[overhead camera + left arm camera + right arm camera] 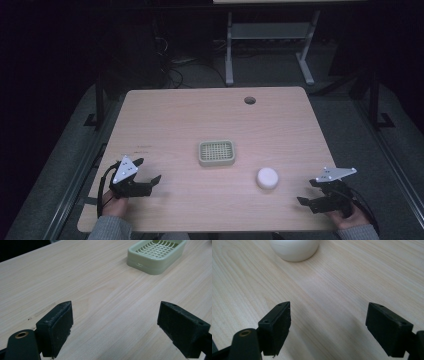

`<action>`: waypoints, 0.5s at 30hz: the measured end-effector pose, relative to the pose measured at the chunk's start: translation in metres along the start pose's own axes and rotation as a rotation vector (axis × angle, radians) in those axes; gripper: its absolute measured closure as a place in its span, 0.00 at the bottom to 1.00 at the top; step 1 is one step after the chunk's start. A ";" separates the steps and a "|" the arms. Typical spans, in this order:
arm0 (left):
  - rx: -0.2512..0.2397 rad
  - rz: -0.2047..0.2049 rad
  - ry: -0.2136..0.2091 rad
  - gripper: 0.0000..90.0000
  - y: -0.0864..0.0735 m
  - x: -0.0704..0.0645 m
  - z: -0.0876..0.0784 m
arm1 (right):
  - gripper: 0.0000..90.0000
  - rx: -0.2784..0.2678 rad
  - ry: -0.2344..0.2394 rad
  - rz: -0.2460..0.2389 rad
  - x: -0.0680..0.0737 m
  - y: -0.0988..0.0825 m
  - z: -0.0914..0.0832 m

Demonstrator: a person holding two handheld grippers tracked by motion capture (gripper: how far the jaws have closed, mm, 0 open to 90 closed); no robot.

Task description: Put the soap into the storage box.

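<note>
Light wood-grain table [190, 120] w/ a round cable hole [250, 100] at 12 o'clock takes up most of the high view. Near its centre sits the pale-green rectangular plastic soap dish w/ a grid insert [216, 153]; in the left gripper view it lies ahead at approx 1 o'clock [156, 255], well apart from the jaws. The white round puck-like soap bar [267, 178] rests flat on the table at approx 4 o'clock from the dish, near it but not touching; the right gripper view has it straight ahead at 11 o'clock [295, 248]. Left gripper [148, 176] waits at 8 o'clock on the table, jaws spread wide, nothing in them. Right gripper [311, 192] sits at 4 o'clock, also spread wide & empty, pointed toward the bar. Likely step: right gripper reaches for the bar, then drops it in the dish. To do it well: come in low & level, centre the bar btwn the pads, grip across its widest part, squeeze gently since the rounded sides look slippery; left gripper can steady the dish if it slides.
</note>
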State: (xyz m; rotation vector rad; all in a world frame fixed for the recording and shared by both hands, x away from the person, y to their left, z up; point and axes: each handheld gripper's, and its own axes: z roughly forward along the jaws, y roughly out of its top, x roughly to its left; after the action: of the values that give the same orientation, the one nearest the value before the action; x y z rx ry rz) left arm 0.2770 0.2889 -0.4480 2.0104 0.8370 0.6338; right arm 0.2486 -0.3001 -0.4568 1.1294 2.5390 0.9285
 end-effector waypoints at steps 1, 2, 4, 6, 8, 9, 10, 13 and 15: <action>0.000 -0.001 0.001 0.14 0.000 0.000 0.000 | 0.22 0.000 -0.002 -0.003 0.001 0.000 0.000; 0.001 -0.001 0.001 0.14 0.000 0.000 0.000 | 0.22 -0.005 0.001 -0.006 0.001 0.001 0.000; 0.002 0.000 0.001 0.14 0.000 0.000 0.000 | 0.22 -0.004 0.007 -0.006 0.002 0.001 0.001; 0.002 0.003 0.001 0.14 0.000 0.000 0.000 | 0.21 0.002 0.006 -0.010 0.002 0.002 0.000; -0.003 0.001 -0.001 0.14 0.000 -0.001 0.000 | 0.21 -0.004 0.007 -0.013 0.003 0.004 0.001; -0.003 0.000 -0.003 0.14 0.000 -0.001 0.000 | 0.21 0.004 0.007 -0.012 0.004 0.005 0.001; -0.003 0.000 -0.003 0.14 0.000 -0.001 0.000 | 0.21 0.008 0.002 -0.020 0.004 0.006 0.001; -0.006 0.001 -0.003 0.14 -0.001 -0.001 0.000 | 0.21 0.002 -0.001 -0.030 0.006 0.011 -0.002; -0.001 0.001 -0.002 0.14 -0.001 0.000 -0.001 | 0.21 0.001 0.007 -0.033 0.007 0.014 -0.003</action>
State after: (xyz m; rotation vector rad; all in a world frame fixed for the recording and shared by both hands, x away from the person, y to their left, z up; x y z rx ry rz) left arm 0.2761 0.2898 -0.4485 2.0105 0.8352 0.6326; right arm 0.2509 -0.2892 -0.4449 1.0830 2.5561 0.9243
